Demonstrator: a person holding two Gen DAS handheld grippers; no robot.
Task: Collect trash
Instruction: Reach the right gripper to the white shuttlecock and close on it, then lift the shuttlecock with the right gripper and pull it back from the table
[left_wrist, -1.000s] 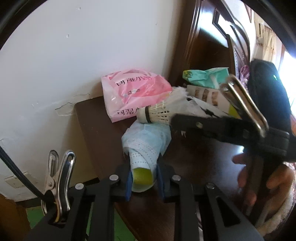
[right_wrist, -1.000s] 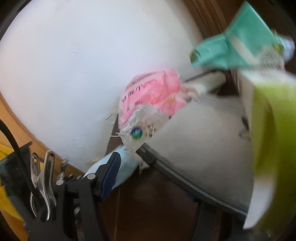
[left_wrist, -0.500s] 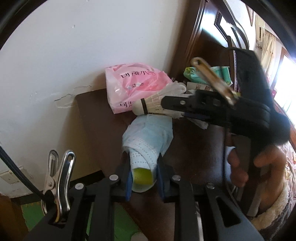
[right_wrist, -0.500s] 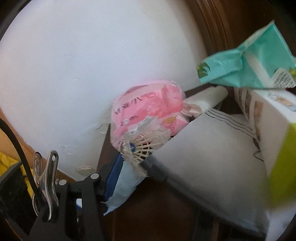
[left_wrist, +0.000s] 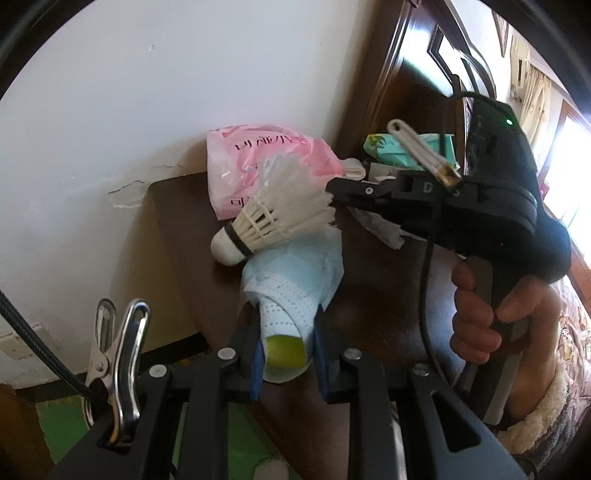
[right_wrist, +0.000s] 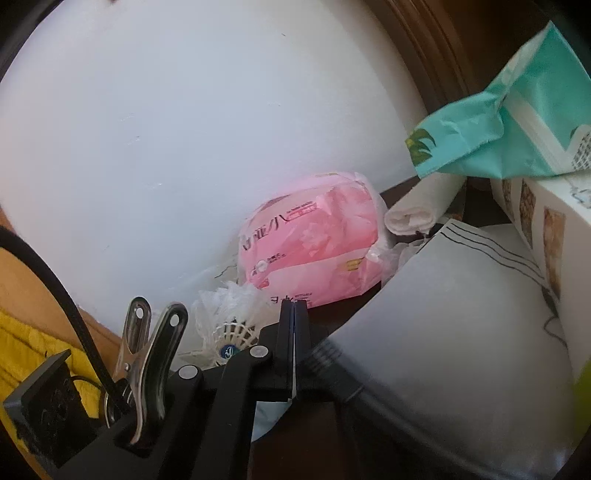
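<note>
My left gripper is shut on a light blue face mask wrapped around a yellow-green thing, low over the dark wooden table. A white feather shuttlecock lies tilted across the mask, cork end down and left. My right gripper, held by a hand, pinches the rim of its feather skirt. In the right wrist view the right gripper has its jaws pressed together, with the shuttlecock just to their left and a bit of the mask below.
A pink tissue pack leans on the white wall at the table's back. Beside it lie a rolled white cloth, a teal pack, a white printed box and a large white bag. A dark wooden headboard rises behind.
The right gripper's jaws have closed on the shuttlecock's feather rim, and the shuttlecock has shifted left and down over the mask. The left gripper keeps its hold on the mask.
</note>
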